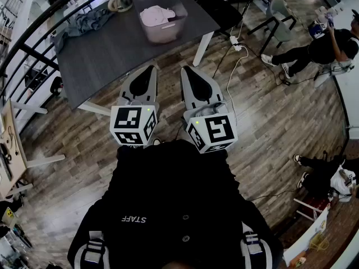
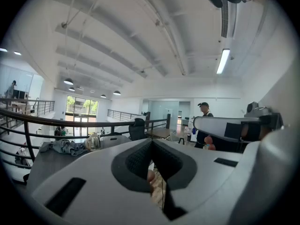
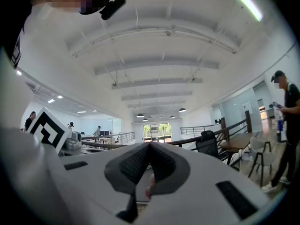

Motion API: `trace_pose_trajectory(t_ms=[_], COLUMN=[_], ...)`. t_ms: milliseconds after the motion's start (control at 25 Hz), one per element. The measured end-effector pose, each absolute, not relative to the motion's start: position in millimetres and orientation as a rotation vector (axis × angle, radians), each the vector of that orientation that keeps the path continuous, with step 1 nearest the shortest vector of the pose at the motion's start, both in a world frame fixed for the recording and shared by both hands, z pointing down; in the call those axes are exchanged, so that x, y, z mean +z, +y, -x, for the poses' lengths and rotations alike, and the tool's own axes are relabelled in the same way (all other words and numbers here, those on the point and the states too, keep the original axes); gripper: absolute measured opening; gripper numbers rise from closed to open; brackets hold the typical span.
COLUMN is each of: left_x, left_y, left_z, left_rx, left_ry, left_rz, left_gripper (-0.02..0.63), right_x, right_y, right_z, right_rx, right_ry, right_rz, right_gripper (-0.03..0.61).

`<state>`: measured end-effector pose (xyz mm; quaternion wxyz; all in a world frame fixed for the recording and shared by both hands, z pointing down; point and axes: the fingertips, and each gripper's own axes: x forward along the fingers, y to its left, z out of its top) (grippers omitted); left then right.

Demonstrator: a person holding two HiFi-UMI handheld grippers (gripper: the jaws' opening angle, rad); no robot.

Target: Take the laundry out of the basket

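Laundry [image 1: 157,15], a pale heap, is seen in the head view inside the lilac basket [image 1: 168,33], which stands on the dark desk [image 1: 112,60] toward its 1 o'clock corner. The left gripper [image 1: 151,68] and the right gripper [image 1: 184,68] are held side by side over the desk's near edge, both pointed toward 12 o'clock. The basket lies at 12 o'clock from them, well apart. The heap is spread across the basket roughly from 9 to 3 o'clock, and no end that points anywhere can be made out. A grey garment [image 1: 84,22] is stretched on the desk at 9 o'clock from the basket, its long axis running from 8 to 2 o'clock. A kettle [image 1: 119,0] stands between the garment and the basket.

In the left gripper view, the left gripper's jaws are seen pressed together with nothing between them. The basket [image 2: 113,140] is seen beyond the tips at 10 o'clock, with the kettle [image 2: 93,141] and the grey garment [image 2: 65,146] further toward 9 o'clock. The right gripper [image 2: 234,125] is seen at 3 o'clock.

In the right gripper view, the right gripper's jaws are likewise seen closed on each other and empty. The left gripper's marker cube [image 3: 47,128] is seen at 9 o'clock, and a person [image 3: 287,125] stands at 3 o'clock.
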<state>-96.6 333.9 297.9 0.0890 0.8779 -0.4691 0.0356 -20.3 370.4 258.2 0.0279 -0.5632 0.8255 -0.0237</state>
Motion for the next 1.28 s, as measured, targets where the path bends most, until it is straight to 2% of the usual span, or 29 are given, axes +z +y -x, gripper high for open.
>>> trace_pose_trajectory(t_ms=[840, 1080, 1280], left_x=[339.6, 364.9, 388.2], left_y=[322.7, 302.6, 258.5], left_z=[107.1, 107.6, 113.0], left_rx=[0.155, 0.203, 0.21], left_ry=[-1.563, -1.573, -1.565], left_rz=[-2.446, -2.399, -2.367], left_gripper=[0.0, 0.0, 0.0], right_x=[305.4, 322.4, 337.3], right_y=[365.3, 332.6, 282.8], right_z=[-22.9, -63.6, -65.9], right_rx=[-0.195, -0.225, -0.225], right_ry=[2.608, 2.574, 2.561], right_rz=[1.71, 1.773, 1.779], right_gripper=[0.012, 0.012, 0.012])
